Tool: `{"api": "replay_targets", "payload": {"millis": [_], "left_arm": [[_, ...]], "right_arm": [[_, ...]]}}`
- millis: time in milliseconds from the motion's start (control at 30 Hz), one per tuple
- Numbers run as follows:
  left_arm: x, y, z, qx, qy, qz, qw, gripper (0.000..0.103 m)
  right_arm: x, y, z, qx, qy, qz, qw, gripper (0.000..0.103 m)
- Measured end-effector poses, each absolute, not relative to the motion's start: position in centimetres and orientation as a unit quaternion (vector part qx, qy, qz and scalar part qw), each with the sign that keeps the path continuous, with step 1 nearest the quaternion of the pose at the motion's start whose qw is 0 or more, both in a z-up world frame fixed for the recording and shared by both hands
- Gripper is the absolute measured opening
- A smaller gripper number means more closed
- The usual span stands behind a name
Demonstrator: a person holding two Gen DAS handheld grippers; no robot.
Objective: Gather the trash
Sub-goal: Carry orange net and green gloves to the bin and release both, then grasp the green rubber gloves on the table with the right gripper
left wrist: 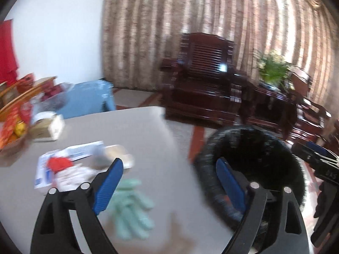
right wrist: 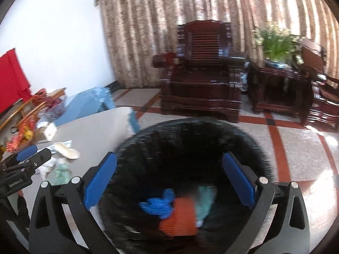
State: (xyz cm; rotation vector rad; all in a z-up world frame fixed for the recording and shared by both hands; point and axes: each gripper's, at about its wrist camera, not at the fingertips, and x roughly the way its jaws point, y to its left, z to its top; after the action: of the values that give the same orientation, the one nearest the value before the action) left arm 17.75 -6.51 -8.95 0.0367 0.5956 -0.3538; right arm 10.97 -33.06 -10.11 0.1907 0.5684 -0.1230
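Grey tabletop [left wrist: 135, 131] w/ a black round mesh trash bin [right wrist: 190, 139] standing on the tiled floor just off its right edge; striped brown curtains behind.

Inside the bin, right wrist view: blue crumpled glove [right wrist: 159, 205] at ~9 o'clock of the heap, orange ribbed piece [right wrist: 180, 218] in the middle, pale green glove [right wrist: 204, 201] at ~3 o'clock.

Right gripper [right wrist: 169, 181] hangs over the bin mouth, jaws spread wide, nothing between the pads.

Left gripper [left wrist: 169, 187] is over the table's right edge, jaws also wide apart, empty. Below it on the table lies a pale green rubber glove [left wrist: 131, 209], flat, fingers spread. At ~10 o'clock from that glove: pile of white wrappers and paper w/ a red scrap [left wrist: 61, 169], blurred.

Farther out: dark carved wooden armchair [right wrist: 201, 80] at 12 o'clock, green potted plant [right wrist: 275, 44] at ~2 o'clock on a dark side table.
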Motion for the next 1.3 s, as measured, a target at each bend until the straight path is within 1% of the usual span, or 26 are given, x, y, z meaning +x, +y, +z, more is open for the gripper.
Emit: {"api": "replay_targets", "payload": {"millis": [200,367,567,867,967,1033,1100,1233,1300], "left_arm": [[17.8,1.5,-9.5,0.014,0.286,-0.089,0.954,0.088],[17.6,5.8,-10.4,0.009,0.288,-0.042,0.957,0.088],[17.8,8.9,-11.9,0.004,0.299,-0.013,0.954,0.088],[18.5,11.5,-13.7,-0.006,0.315,0.012,0.949,0.088],[18.6,11.9,-14.1,-0.008,0.317,0.017,0.948,0.088],[18.8,12.1,-14.5,-0.007,0.32,0.02,0.947,0.088],[19.0,12.2,-14.8,-0.008,0.323,0.021,0.946,0.088],[19.5,12.3,-15.2,-0.011,0.328,0.024,0.944,0.088],[19.7,12.3,-15.3,-0.014,0.329,0.023,0.944,0.088]], "right_arm": [[13.5,-25.8,-9.8,0.073,0.284,0.018,0.956,0.098],[15.5,-19.9,-10.0,0.054,0.282,0.074,0.955,0.098],[18.0,-14.8,-11.6,0.027,0.294,0.108,0.949,0.097],[22.5,-10.7,-16.7,-0.003,0.346,0.116,0.931,0.097],[23.6,-10.1,-17.6,-0.002,0.355,0.113,0.928,0.091],[24.3,-9.7,-18.2,-0.003,0.368,0.113,0.923,0.09],[25.0,-9.5,-18.5,0.002,0.378,0.116,0.918,0.082],[26.1,-8.6,-19.2,-0.009,0.402,0.123,0.907,0.076],[26.5,-8.2,-19.7,-0.013,0.417,0.134,0.899,0.066]]}}
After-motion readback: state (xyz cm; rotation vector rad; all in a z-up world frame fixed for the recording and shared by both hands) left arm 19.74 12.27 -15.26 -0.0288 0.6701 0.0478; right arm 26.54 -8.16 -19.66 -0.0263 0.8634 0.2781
